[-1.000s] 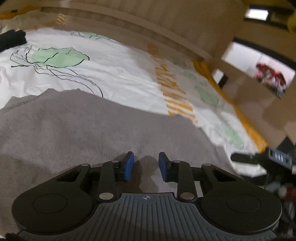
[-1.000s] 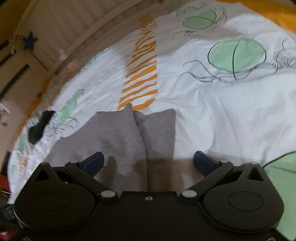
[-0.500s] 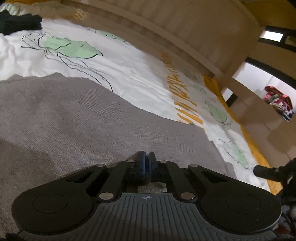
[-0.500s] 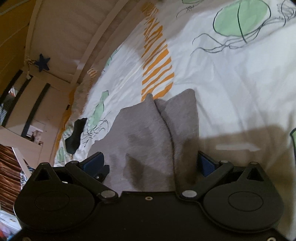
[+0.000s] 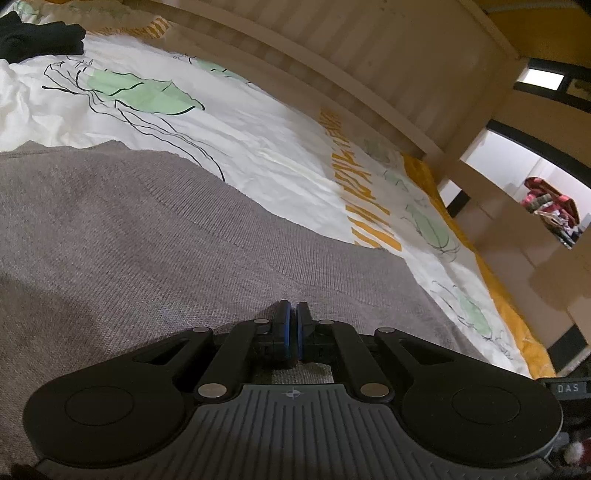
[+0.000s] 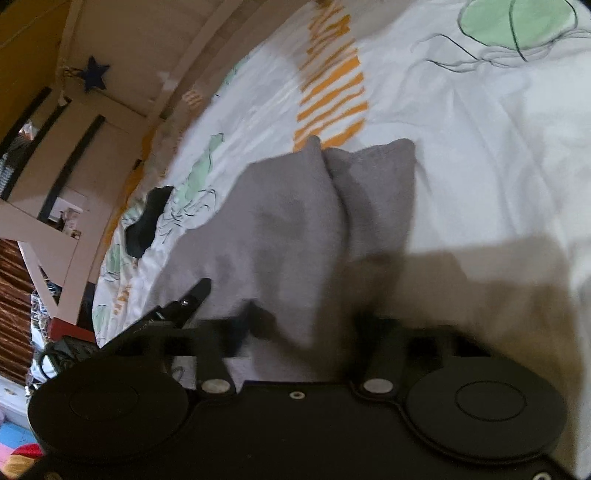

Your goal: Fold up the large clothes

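Grey knit sweater (image 5: 155,236) spread flat on the bed, over a white duvet (image 5: 258,147) printed with green leaves and orange stripes; wooden bed rail (image 5: 332,62) beyond, small black garment (image 5: 33,35) at the far corner. Left tool (image 5: 291,334): blue pads pressed together at the near hem of the sweater, low on the cloth; knit presumably pinched between them, though the pinch itself hidden by the linkage, so hold on fabric judged, not confirmed. Right tool (image 6: 303,332): jaws closing, motion-blurred, with a fold of grey knit between them at the near edge; pads not yet visibly pressing. In the right wrist view, two narrow grey ends, probably sleeves or folded corners, lying side by side and touching, pointing away toward the orange stripes. Handling, judged: soft, limp, fairly light ribbed knit; no stiffness, so sagging and stretching likely between two hold points; not slippery, not fragile, but loose weave liable to drag and bunch on the rumpled duvet. Best hold: hem or side edge, both layers together, deep enough in the pads to avoid slipping off a single layer; the two grips well apart along the same edge to keep the fold line straight.
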Demonstrator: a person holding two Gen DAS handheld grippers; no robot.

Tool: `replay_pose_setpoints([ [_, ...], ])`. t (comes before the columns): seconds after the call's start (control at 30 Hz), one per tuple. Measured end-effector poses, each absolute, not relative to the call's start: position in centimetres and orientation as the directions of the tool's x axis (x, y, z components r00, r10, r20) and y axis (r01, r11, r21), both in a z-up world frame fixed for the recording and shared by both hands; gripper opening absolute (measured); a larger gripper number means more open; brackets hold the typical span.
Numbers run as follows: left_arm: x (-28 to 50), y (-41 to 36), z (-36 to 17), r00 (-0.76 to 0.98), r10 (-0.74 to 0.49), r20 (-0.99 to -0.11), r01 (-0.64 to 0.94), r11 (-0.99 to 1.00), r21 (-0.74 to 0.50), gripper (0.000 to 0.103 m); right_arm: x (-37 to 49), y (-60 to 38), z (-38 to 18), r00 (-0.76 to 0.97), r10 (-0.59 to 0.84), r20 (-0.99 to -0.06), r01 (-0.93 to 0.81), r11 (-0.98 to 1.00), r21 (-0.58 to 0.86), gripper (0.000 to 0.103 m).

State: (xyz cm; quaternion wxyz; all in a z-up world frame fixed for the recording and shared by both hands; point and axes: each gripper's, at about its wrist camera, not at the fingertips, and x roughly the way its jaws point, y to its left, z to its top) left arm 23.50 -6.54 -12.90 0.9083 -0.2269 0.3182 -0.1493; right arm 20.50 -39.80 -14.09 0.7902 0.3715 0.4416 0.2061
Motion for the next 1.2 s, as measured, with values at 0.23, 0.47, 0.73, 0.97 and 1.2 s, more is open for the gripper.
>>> replay_pose_setpoints([
  [0.23, 21.9, -5.2, -11.3, 0.718, -0.444, -0.536, 0.105, 0.830, -0.547, 0.006, 19.6, -38.7, -10.8, 0.569, 0.628, -0.531, -0.057, 0.674, 0.737, 0.039],
  [0.47, 19.0, -3.8, -12.2, 0.694, -0.463, -0.551, 0.103, 0.821, -0.561, 0.006, 19.5, -36.9, -6.9, 0.583, 0.625, -0.520, -0.081, 0.681, 0.727, 0.038],
  [0.73, 19.6, -2.9, -13.0, 0.680, -0.515, -0.522, 0.105, 0.773, -0.626, 0.006, 21.0, -32.0, -2.2, 0.559, 0.651, -0.514, -0.138, 0.684, 0.716, 0.037],
  [0.97, 18.0, -1.0, -13.1, 0.668, -0.529, -0.524, 0.060, 0.740, -0.670, 0.006, 23.3, -25.2, 0.0, 0.491, 0.695, -0.525, -0.218, 0.681, 0.699, 0.037],
  [1.2, 15.4, 0.8, -11.7, 0.633, -0.516, -0.577, 0.036, 0.764, -0.644, 0.006, 25.3, -17.3, -1.3, 0.383, 0.737, -0.557, -0.281, 0.668, 0.689, 0.037],
])
